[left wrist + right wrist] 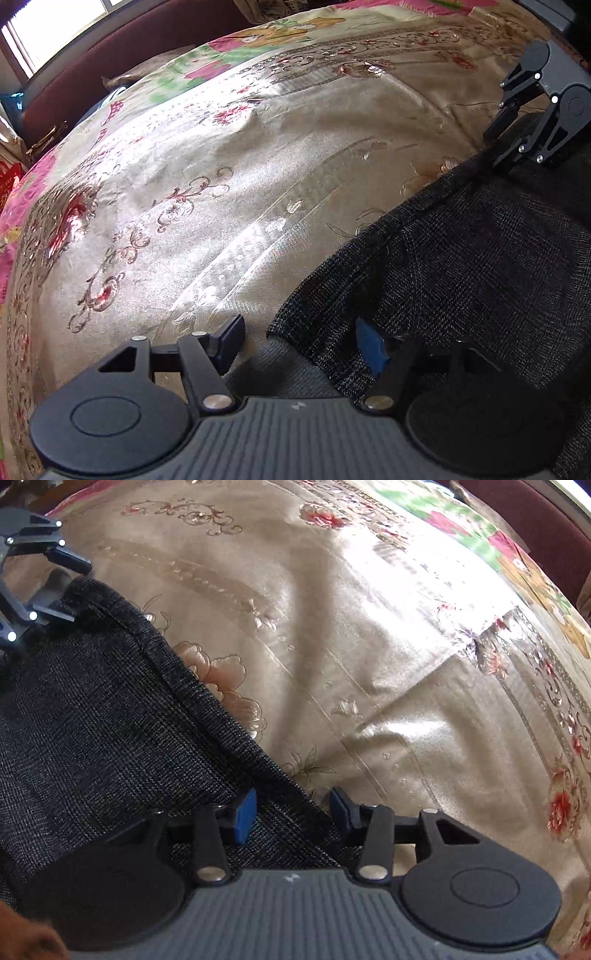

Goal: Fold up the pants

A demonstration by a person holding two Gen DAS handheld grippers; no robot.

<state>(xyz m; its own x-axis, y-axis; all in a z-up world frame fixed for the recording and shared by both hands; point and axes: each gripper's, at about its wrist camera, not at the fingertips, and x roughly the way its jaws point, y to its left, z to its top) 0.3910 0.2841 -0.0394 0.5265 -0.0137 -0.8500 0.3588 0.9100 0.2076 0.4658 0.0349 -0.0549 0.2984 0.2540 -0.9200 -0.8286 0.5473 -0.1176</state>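
Note:
Dark grey checked pants [461,258] lie flat on a beige embroidered bedspread [221,184]. In the left wrist view my left gripper [301,345] is open over one corner of the pants, its blue-padded finger above the cloth and the other above the bedspread. My right gripper [496,147] sits at the far corner. In the right wrist view the pants [92,720] fill the left side, and my right gripper [293,814] is open astride their hemmed edge, the pads not pressing. The left gripper [70,589] shows at the upper left corner of the cloth.
The bedspread [369,664] stretches wide beyond the pants, with a pink and green patterned sheet [221,62] at its far edge. A dark red headboard [92,74] and a bright window [55,26] stand behind. A hand [22,934] shows at the bottom left.

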